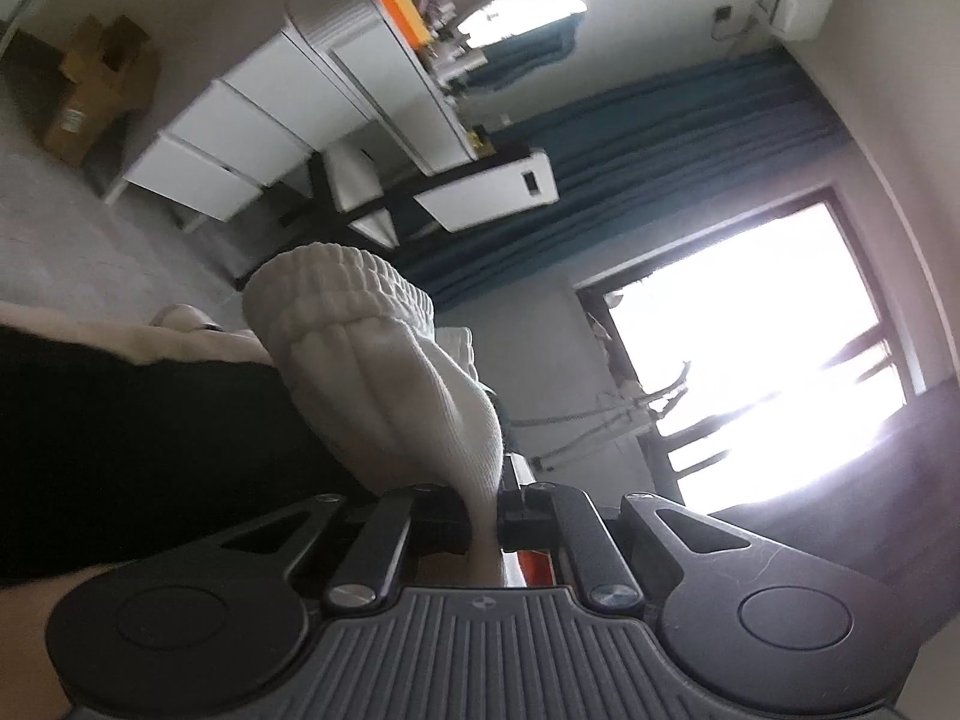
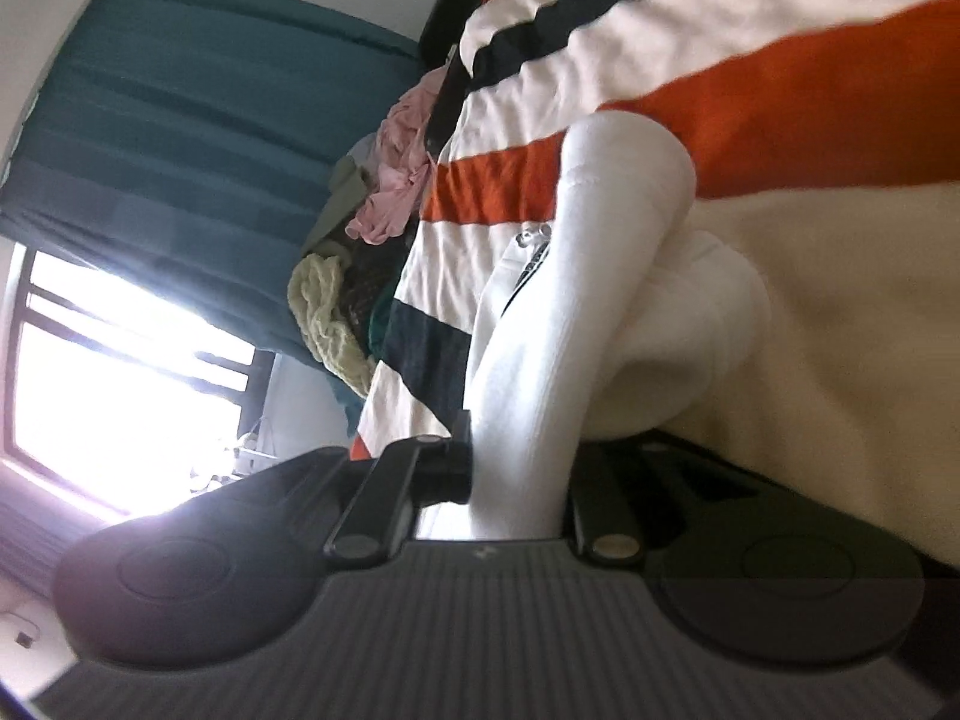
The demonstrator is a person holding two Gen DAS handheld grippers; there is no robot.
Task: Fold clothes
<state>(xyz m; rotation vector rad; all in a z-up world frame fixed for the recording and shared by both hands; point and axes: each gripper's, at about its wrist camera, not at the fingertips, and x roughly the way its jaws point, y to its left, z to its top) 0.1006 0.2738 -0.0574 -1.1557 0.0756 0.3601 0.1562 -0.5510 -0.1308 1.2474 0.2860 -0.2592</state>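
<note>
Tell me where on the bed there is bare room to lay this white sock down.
Free: the plain cream patch of the striped blanket, below the orange stripe, right of the white sock that the right tool clamps. Crowded: the clothes pile at the blanket's far edge by the teal curtain.

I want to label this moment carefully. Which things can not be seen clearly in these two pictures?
- Left wrist view: the white garment enters the left gripper; its pinched end is hidden there. Its full shape is unclear.
- Right wrist view: the white garment is clamped in the right gripper; its far part is bunched and blurred. Whether it is the same piece is unclear.
- Right wrist view: the clothes pile is blurred and partly covered by the striped cloth.
</note>
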